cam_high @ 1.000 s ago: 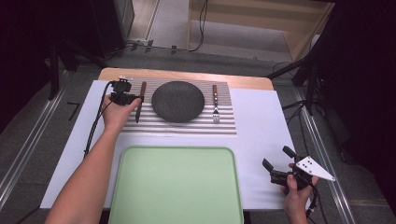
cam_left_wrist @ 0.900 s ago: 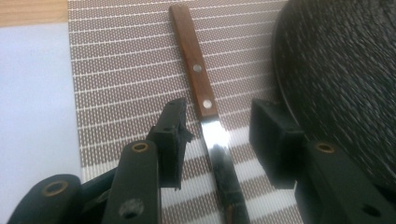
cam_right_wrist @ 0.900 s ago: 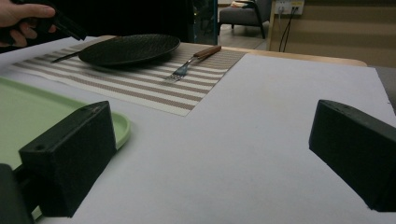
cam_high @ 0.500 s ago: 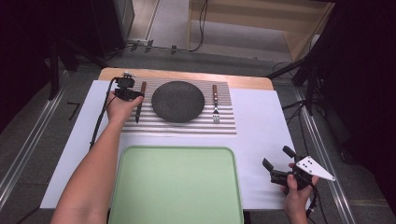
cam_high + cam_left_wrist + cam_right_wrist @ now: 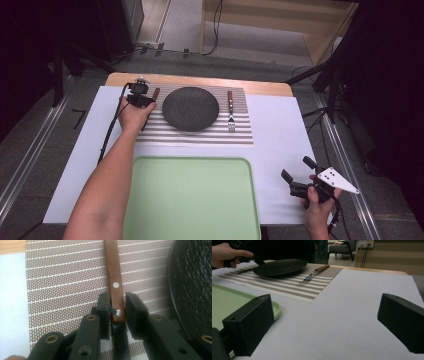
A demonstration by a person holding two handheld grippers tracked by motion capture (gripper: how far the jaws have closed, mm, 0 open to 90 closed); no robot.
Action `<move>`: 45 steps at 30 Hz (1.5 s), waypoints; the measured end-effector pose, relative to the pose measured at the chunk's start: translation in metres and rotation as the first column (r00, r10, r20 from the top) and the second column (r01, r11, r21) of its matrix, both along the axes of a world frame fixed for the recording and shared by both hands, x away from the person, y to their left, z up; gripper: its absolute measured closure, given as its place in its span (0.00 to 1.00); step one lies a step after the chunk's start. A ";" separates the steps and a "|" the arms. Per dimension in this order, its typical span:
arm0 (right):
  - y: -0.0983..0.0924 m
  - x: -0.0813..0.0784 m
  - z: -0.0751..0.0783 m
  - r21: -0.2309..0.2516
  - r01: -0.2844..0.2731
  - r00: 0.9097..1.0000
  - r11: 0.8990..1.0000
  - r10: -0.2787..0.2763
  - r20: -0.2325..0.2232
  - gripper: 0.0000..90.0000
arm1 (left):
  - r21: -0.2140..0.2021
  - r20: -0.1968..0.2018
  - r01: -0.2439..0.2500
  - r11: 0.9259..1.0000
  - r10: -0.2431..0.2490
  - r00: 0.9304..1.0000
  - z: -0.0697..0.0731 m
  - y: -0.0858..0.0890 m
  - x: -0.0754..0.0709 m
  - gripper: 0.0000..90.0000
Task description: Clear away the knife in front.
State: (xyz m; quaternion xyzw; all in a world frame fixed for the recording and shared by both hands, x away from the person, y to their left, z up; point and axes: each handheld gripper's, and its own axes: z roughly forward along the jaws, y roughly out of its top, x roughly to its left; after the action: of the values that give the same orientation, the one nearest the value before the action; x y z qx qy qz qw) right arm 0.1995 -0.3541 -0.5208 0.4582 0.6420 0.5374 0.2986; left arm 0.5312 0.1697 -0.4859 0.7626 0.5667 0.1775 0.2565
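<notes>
The left tongs [image 5: 117, 307] straddle the wooden handle of a knife [image 5: 114, 282] near its end, one black jaw on each side. Their jaws have just been closing, and the left jaw looks to be against the wood, yet a thin gap remains beside the right jaw, so the handle sits between them without being firmly clenched. In the high view the left tongs [image 5: 140, 96] lie at the far left corner of the striped placemat [image 5: 200, 135], with the person's left hand [image 5: 132, 112] behind them and the forearm stretching up from the bottom edge. The knife [image 5: 156, 93] lies flat on the placemat just left of the dark round plate [image 5: 190, 108], its wooden handle pointing to the far edge of the tabletop [image 5: 280, 125]. The plate's rim stands close beside the handle without touching it.

A fork [image 5: 231, 110] with a wooden handle rests on the placemat on the plate's other side, tines toward the person. A pale green tray [image 5: 190, 200] sits near the front edge.

The right tongs [image 5: 295, 180] hover low over the white tabletop near the front right corner, well apart from the tray, jaws spread wide and holding nothing; the right gripper view looks between both black jaws across bare white surface toward the plate [image 5: 280, 266] and fork [image 5: 313, 273].
</notes>
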 end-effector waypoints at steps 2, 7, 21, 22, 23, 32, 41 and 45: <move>0.000 0.000 0.000 0.000 0.001 1.000 1.000 -0.001 -0.001 0.00 | 0.028 0.005 0.004 1.000 -0.005 1.000 0.000 -0.003 -0.001 0.84; 0.000 0.000 0.000 0.002 0.001 1.000 1.000 -0.001 0.001 0.00 | 0.033 -0.005 0.011 0.999 -0.011 1.000 0.001 -0.003 -0.002 0.85; 0.000 0.000 0.000 -0.002 -0.005 1.000 1.000 0.005 0.001 0.00 | -0.019 -0.010 0.044 0.999 -0.044 0.999 0.007 0.015 -0.015 0.85; 0.000 0.000 0.000 -0.003 -0.004 1.000 1.000 0.004 0.001 0.00 | -0.020 -0.005 0.048 0.999 -0.048 0.999 0.008 0.016 -0.017 0.85; 0.000 0.000 0.000 -0.001 -0.003 1.000 1.000 0.003 0.001 0.00 | -0.023 0.000 0.048 0.999 -0.048 0.999 0.010 0.016 -0.018 0.85; 0.000 0.000 0.000 -0.006 -0.003 1.000 1.000 0.003 0.001 0.00 | -0.041 0.024 0.071 0.997 -0.070 0.997 0.026 0.021 -0.027 0.85; 0.000 0.000 0.000 -0.005 -0.004 1.000 1.000 0.004 0.000 0.00 | -0.049 0.039 0.107 0.993 -0.105 0.994 0.033 0.015 -0.041 0.85; 0.000 0.000 0.000 -0.005 -0.004 1.000 1.000 0.004 0.000 0.00 | -0.027 0.054 0.136 0.990 -0.134 0.990 0.033 0.010 -0.051 0.85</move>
State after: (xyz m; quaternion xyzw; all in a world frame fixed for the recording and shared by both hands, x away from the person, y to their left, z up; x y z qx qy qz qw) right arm 0.1997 -0.3540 -0.5207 0.4560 0.6442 0.5366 0.2987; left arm 0.4804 0.1798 -0.4527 0.7903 0.5097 0.1707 0.2942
